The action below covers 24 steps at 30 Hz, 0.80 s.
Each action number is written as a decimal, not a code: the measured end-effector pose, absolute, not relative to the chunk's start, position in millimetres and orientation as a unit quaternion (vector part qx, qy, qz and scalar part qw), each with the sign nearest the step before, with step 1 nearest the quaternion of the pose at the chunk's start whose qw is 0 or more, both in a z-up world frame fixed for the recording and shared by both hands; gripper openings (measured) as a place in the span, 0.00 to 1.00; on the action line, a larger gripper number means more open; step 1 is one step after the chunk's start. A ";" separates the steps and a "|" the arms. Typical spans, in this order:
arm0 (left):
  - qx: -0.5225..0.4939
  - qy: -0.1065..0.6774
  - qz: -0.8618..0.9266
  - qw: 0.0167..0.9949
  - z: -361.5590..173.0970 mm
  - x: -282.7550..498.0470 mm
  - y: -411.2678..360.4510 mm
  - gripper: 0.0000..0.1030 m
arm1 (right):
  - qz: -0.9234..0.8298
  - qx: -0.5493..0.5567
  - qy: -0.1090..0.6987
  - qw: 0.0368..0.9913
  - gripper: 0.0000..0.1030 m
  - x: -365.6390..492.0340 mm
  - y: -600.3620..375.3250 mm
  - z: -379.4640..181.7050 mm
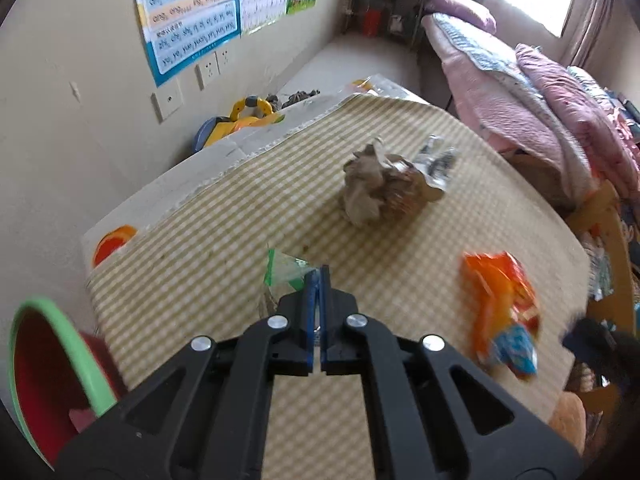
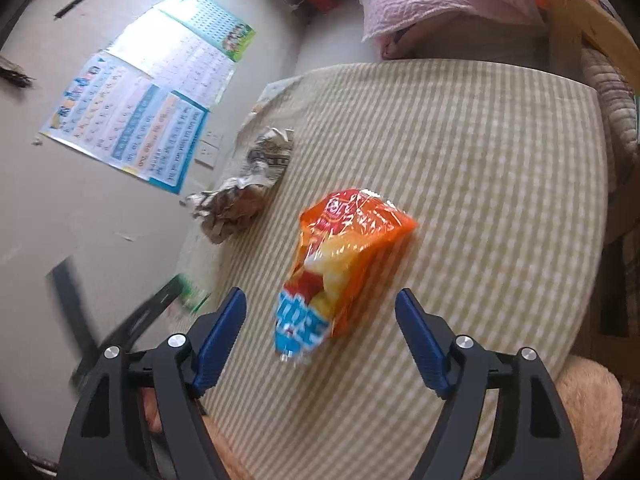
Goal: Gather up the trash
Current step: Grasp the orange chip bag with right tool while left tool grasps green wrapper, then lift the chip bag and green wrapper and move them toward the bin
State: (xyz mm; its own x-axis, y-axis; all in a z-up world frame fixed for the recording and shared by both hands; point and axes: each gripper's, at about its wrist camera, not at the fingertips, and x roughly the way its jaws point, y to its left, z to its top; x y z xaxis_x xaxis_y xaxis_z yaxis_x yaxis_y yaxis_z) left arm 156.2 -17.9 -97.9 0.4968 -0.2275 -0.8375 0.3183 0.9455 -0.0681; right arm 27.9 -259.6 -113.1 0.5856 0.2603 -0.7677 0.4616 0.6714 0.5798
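Our left gripper [image 1: 318,276] fingers pinch a clear, green-edged plastic wrapper [image 1: 286,270]; our right gripper [image 2: 320,308] fingers gape around a crinkly orange foil snack bag [image 2: 344,256] on the checked counter [image 2: 500,184].

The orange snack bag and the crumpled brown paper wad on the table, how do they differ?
The orange snack bag is glossy, brightly printed plastic, while the crumpled brown paper wad is dull and plain. The bag lies fairly flat and elongated; the wad is balled up. The bag sits right before the open right gripper; the wad lies farther off. Both rest on the checked tablecloth, ungrasped.
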 end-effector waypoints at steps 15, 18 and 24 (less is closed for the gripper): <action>-0.003 0.500 -0.158 0.852 -92.2 83.7 13.8 0.01 | -0.047 0.402 0.467 0.786 0.32 41.2 -260.6 -129.1; 0.001 0.496 -0.160 0.853 -88.4 80.7 11.8 0.01 | -0.033 0.398 0.459 0.794 0.32 27.5 -254.9 -117.5; 0.006 0.487 -0.169 0.857 -80.8 73.8 9.2 0.01 | -0.019 0.386 0.447 0.807 0.32 7.5 -242.0 -97.2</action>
State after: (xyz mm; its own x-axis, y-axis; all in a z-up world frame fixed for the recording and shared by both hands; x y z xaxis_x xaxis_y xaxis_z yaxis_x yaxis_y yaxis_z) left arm 73.8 9.2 -80.8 0.4686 -0.2832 -0.8368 0.2945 0.9431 -0.1542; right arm 7.6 -242.0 -97.2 0.5990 0.3138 -0.7367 0.3766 0.7015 0.6051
